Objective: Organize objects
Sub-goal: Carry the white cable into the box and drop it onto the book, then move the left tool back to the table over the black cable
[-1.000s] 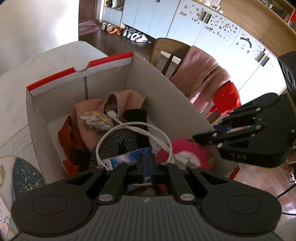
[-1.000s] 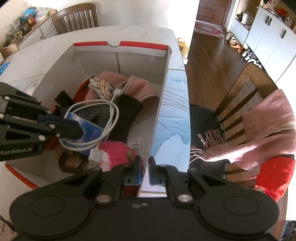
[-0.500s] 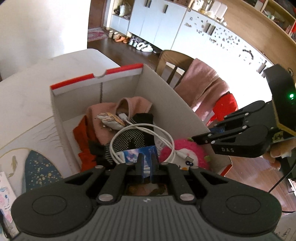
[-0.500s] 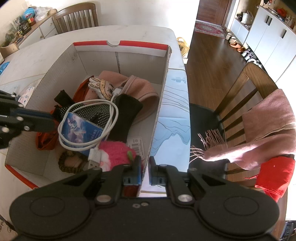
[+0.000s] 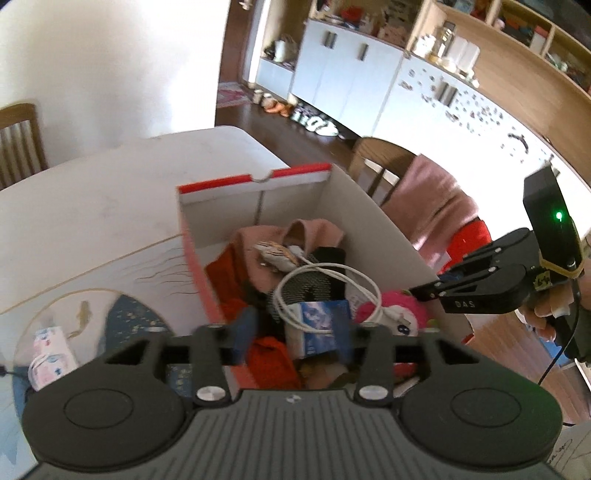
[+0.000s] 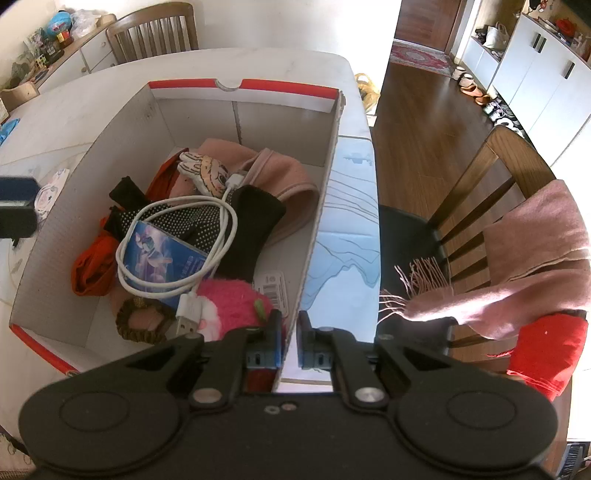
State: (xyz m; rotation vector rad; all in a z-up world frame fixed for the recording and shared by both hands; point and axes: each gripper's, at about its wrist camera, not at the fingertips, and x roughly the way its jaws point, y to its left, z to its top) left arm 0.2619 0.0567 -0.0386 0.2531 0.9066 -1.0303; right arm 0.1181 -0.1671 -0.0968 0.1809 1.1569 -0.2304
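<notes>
A white cardboard box with red trim stands on the table. It holds a blue card pack, a coiled white cable, a pink plush, pink and orange cloth and a black dotted glove. My left gripper is open and empty, above the box's near left corner. My right gripper is shut on the box's right wall at its near corner; it also shows in the left wrist view.
A small printed pouch lies on a patterned mat left of the box. A wooden chair draped with a pink scarf stands right of the table. Another chair stands at the far end.
My left gripper has opened, let go of the blue card pack and drawn back up and left out of the box. The pack now lies under the cable. My right gripper has not moved.
</notes>
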